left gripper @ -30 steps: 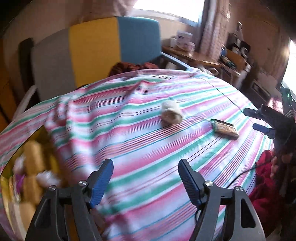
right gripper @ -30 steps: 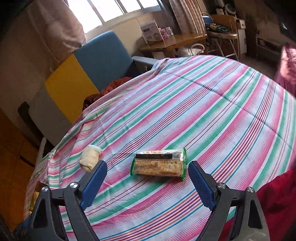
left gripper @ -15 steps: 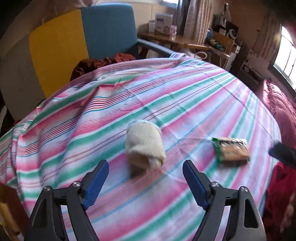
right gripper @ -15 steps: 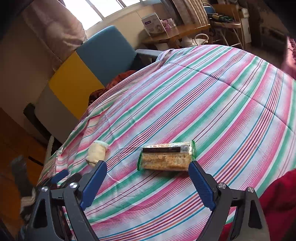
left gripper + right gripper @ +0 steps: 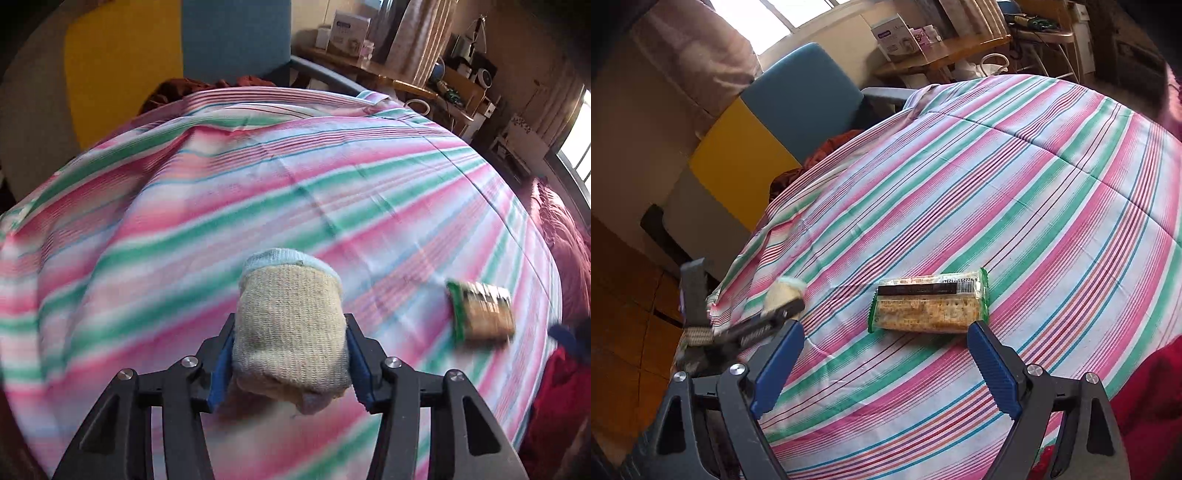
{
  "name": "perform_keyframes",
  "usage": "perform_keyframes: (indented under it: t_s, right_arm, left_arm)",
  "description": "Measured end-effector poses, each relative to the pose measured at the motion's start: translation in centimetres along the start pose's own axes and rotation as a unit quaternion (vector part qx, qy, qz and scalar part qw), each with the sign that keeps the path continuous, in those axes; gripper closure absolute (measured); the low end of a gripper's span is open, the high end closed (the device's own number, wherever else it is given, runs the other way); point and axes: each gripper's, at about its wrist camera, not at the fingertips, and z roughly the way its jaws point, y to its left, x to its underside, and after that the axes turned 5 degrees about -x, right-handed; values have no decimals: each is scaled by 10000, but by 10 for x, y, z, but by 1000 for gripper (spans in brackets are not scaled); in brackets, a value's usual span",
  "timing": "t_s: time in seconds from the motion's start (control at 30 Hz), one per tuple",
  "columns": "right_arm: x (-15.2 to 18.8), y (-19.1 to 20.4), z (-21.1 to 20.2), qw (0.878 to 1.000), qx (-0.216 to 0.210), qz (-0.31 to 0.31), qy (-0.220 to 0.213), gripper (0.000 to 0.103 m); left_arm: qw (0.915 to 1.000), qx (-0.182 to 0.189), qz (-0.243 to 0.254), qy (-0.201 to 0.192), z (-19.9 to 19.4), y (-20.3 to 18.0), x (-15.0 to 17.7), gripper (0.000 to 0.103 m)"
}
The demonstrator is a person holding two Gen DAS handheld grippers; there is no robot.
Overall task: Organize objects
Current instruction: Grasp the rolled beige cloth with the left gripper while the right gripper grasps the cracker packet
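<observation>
Left wrist view: the left gripper (image 5: 290, 360) points down at a bed covered w/ a striped sheet (image 5: 207, 206) in pink, green, white & blue. Its jaws have just been closing and now sit about a third open, blue pads pressed on both sides of a rolled beige sock (image 5: 290, 325) w/ a pale blue cuff at the far end. The sock rests on the sheet, near the close edge of the bed. To the right, well apart from the sock, lies a cracker packet (image 5: 480, 314) w/ green ends, blurred. Behind the bed stands a chair (image 5: 177, 55) w/ grey, yellow & blue panels; dark red cloth (image 5: 207, 86) is bunched between chair & bed.

Right wrist view: the right gripper (image 5: 884, 369) hovers above the same sheet (image 5: 1015, 177), jaws spread wide, nothing between the pads. The cracker packet (image 5: 929, 304) lies flat on the sheet just beyond the fingertips, lengthwise across the view, barcode on its top edge; the right-side tip is just beside its near corner, touching or not I can't tell. At left, the left gripper (image 5: 775, 317) shows blurred, w/ the sock (image 5: 783, 293) at its tip, near the bed's left edge. The chair (image 5: 798, 96) and a wooden desk (image 5: 945, 55) w/ boxes stand beyond.
</observation>
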Motion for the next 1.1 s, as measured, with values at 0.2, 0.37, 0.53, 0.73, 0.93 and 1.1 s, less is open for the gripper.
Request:
perform_keyframes:
  t_s: [0.2, 0.37, 0.53, 0.73, 0.93, 1.1]
  right_arm:
    - [1, 1, 1, 10000, 38, -25, 35, 12]
    - [3, 5, 6, 9997, 142, -151, 154, 12]
    - [7, 11, 16, 9985, 194, -313, 401, 12]
    - [-5, 28, 26, 9881, 109, -1017, 1147, 11]
    - [-33, 36, 43, 9598, 452, -2175, 1713, 5]
    - [-28, 41, 86, 9231, 900, -2894, 2366, 4]
  left_arm:
    - [9986, -175, -10, -490, -56, 3, 82, 49]
    - [9956, -395, 325, -782, -69, -4, 134, 49]
    - [9938, -392, 408, -959, -69, -4, 140, 49]
    - [9942, -315, 366, -965, -67, -4, 140, 49]
    - [9937, -296, 347, -1022, -65, -3, 141, 49]
    - [9937, -255, 323, -1045, -65, -2, 142, 49]
